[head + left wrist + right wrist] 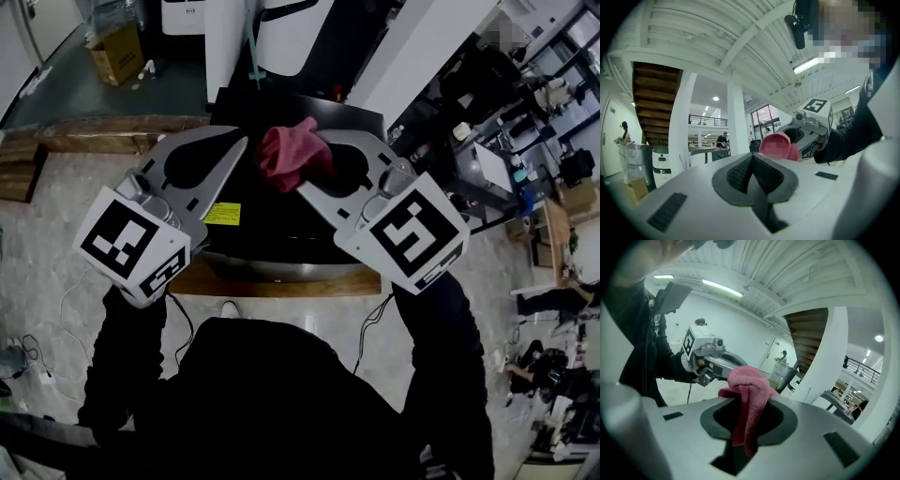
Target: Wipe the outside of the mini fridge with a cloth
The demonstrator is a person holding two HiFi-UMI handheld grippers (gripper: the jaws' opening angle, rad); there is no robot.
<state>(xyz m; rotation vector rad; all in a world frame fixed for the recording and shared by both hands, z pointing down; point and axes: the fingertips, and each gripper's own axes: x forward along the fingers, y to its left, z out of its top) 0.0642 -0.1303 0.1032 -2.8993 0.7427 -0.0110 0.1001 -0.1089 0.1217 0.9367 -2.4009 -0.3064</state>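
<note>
Right tongs [302, 185] are clamping the pink cloth [292, 153]. In the right gripper view the tongs [747, 403] are pinching a fold of it, with the bunched bulk spilling out past the tips. Left tongs [241, 143] are pressed together with nothing between them, which the left gripper view confirms [752, 156].

I am holding both sets of tongs up over the black top of the mini fridge [272, 230], angled in toward each other with the tips near. The fridge is standing on a wooden tabletop [281, 284] just in front of me.

Progress, as I judge it:
- The cloth is in hand, so pickup is done.
- The cloth is hanging in the air above the fridge top and appears not to be touching it. No wiping stroke is in contact.
- Nothing on the black surface is telling me which faces, if any, are already wiped. I am counting top, sides and front as still to do.

Orientation:
- The cloth's long axis is running along the right tongs. The wad is pointing forward and toward the left tongs, and the thin tail is trailing back between the jaws toward my hand.
- The fridge top is lying wider left to right across my view.
- I cannot tell which face carries the door.
</note>
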